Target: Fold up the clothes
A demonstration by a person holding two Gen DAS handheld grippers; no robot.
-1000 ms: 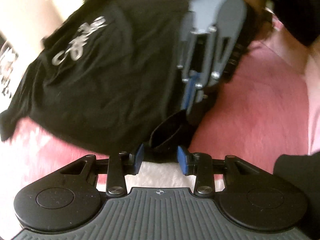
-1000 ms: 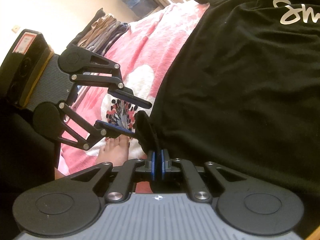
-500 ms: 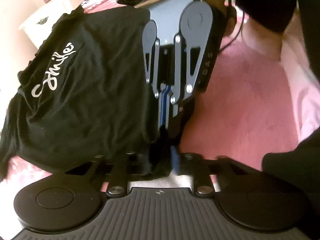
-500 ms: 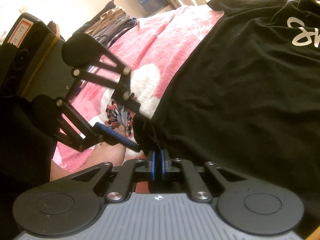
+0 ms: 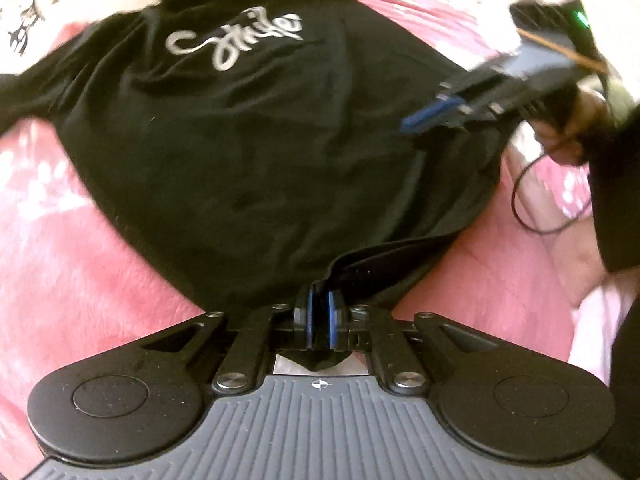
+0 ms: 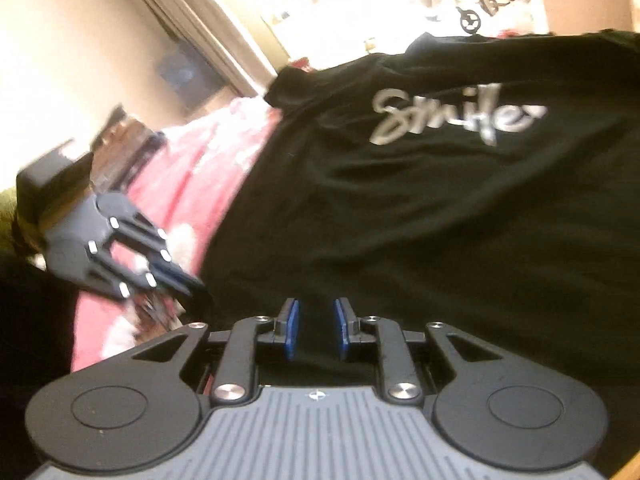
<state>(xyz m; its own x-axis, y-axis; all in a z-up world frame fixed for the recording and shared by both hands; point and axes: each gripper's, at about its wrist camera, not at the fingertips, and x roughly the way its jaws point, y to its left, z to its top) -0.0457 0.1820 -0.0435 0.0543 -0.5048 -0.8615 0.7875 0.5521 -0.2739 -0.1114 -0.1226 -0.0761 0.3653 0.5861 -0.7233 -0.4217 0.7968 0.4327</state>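
Left wrist | left tongs [image 5: 320, 316] clamp black shirt [image 5: 260, 160] hem | right tongs [image 6: 316, 330] just parted, gripping nothing

the black t-shirt [image 5: 260, 152] is soft matt cloth with a shiny silver print; the pink blanket [image 5: 80, 272] looks fuzzy; the left tool [image 5: 320, 320] is matt black plastic with metal rivets.

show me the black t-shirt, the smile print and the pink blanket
black t-shirt [image 5: 260, 168]: left wrist view, plain front fabric
smile print [image 6: 452, 118]: right wrist view, middle of the lettering
pink blanket [image 5: 80, 264]: left wrist view, bare patch beside the shirt
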